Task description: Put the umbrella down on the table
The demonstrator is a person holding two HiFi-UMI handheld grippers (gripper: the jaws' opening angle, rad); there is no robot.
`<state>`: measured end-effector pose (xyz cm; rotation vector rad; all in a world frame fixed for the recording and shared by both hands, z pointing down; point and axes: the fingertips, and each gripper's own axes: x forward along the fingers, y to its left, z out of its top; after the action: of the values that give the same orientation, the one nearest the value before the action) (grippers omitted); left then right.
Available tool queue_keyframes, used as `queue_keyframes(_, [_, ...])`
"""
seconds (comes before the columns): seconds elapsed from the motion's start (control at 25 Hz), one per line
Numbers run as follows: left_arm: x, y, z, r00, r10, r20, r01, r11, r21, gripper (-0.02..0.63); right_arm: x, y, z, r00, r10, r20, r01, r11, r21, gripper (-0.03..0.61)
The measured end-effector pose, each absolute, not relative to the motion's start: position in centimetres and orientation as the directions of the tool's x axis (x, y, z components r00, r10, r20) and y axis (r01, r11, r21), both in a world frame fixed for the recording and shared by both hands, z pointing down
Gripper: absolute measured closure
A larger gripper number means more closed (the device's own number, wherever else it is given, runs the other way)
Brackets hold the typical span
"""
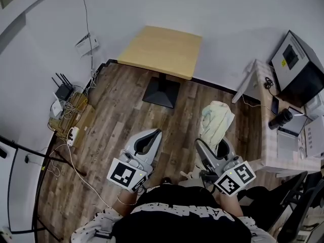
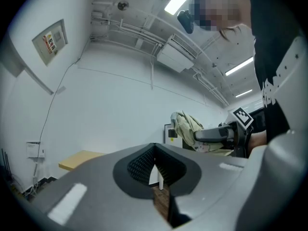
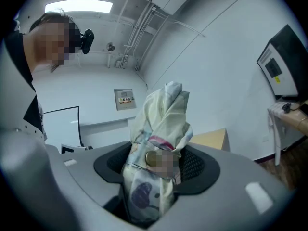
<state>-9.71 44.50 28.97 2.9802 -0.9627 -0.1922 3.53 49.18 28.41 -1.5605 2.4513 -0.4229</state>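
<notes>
A folded cream umbrella (image 1: 216, 119) with a pale print stands upright in my right gripper (image 1: 212, 145), whose jaws are shut on its lower part. In the right gripper view the umbrella (image 3: 161, 124) fills the gap between the pads of that gripper (image 3: 161, 160). My left gripper (image 1: 148, 137) is held beside it to the left, shut with nothing in it; its pads (image 2: 144, 165) meet at the tips. The small wooden table (image 1: 162, 47) stands ahead by the wall, well beyond both grippers. From the left gripper view the umbrella (image 2: 186, 125) shows at the right.
The table rests on a black pedestal base (image 1: 162, 92) on the wood floor. A desk (image 1: 271, 140) at the right carries a black box (image 1: 298, 67) and a dark bottle (image 1: 280, 119). A router and cables (image 1: 66, 103) lie by the left wall.
</notes>
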Motion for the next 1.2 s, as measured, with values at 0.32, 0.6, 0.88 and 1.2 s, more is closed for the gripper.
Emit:
queue_keyframes(0.32, [-9.1,44.8,30.2,0.814,-0.573,-0.094,-0.570,-0.819,0.058,0.615,5.1,48.9,27.9,-0.395,-0.919,-0.020,-0.864,0.378,-0.333,0.293])
queue_keyframes(0.6, [-10.7,42.6,30.5,0.748,-0.660,-0.063,-0.659,-0.751,0.041,0.615,5.9,44.9,28.4,-0.440,-0.897,-0.040,-0.834,0.424,-0.353,0.293])
queue_keyframes(0.88, [-9.4,39.0,29.8,0.735,-0.675,-0.054,-0.676,-0.737,0.019,0.615,6.5,40.7,28.5,-0.481,-0.875,-0.055,-0.804,0.465,-0.371,0.293])
queue_keyframes(1.2, [-5.9,34.8,29.9,0.743,-0.668,-0.040,-0.669,-0.743,0.008,0.615,9.6,36.1,29.4,-0.479,-0.876,-0.057,-0.793,0.460,-0.401,0.293])
